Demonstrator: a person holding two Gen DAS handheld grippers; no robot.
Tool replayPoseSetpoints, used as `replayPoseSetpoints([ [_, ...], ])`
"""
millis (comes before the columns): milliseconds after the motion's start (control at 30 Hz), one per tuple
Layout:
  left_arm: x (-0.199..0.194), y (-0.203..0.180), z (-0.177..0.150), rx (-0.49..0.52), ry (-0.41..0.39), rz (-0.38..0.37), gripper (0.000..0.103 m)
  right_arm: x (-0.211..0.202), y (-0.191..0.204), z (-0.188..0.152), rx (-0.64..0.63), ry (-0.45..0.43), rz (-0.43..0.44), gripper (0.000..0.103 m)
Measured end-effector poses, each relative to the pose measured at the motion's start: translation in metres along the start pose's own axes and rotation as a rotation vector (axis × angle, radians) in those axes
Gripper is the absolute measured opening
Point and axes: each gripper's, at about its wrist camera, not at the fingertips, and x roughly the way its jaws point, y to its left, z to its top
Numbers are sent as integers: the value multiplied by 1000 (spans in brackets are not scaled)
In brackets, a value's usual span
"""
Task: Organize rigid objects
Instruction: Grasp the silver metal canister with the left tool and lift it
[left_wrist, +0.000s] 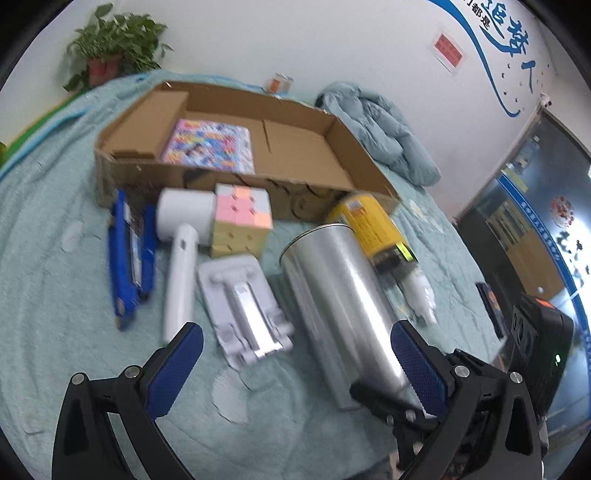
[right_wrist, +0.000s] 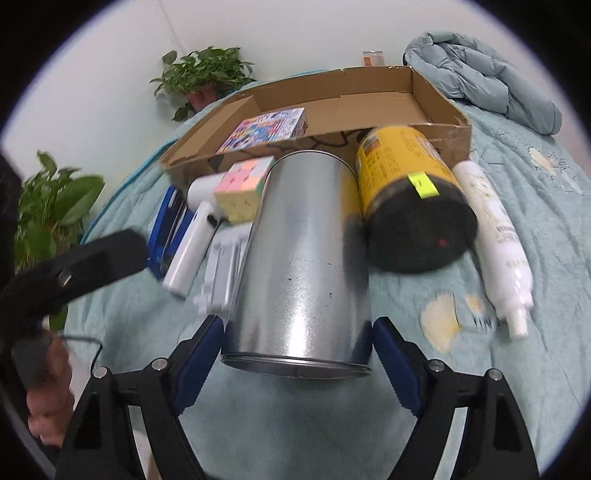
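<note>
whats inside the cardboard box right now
Only a colorful printed box lies in the cardboard box, toward its left end; the near wall hides a strip of floor.
</note>
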Motion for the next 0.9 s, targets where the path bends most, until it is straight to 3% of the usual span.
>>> replayPoseSetpoints([
  [133,13,-8,-19,-1,81,-89,102,-26,4,-29,-33,36,94,84],
  [267,24,-15,-35,-7,145,-138,102,-44,-16,-35,56,36,224,88],
  [433,39,-21,-39,-33,199,-180,102,-28,-33,-26,88,87,231,88],
  [533,47,-21,-34,-36,207,-177,102,-10,-29,-22,89,132,306,88],
  [700,67,-15,-30,-90,249,-211,98,8,-10,-17,13,156,273,90],
  [800,73,-15,-31,-115,266,-258,87,13,-7,-14,6,167,257,91],
  [900,74,-18,-29,-111,260,-247,87,14,-10,-12,1,180,260,91],
])
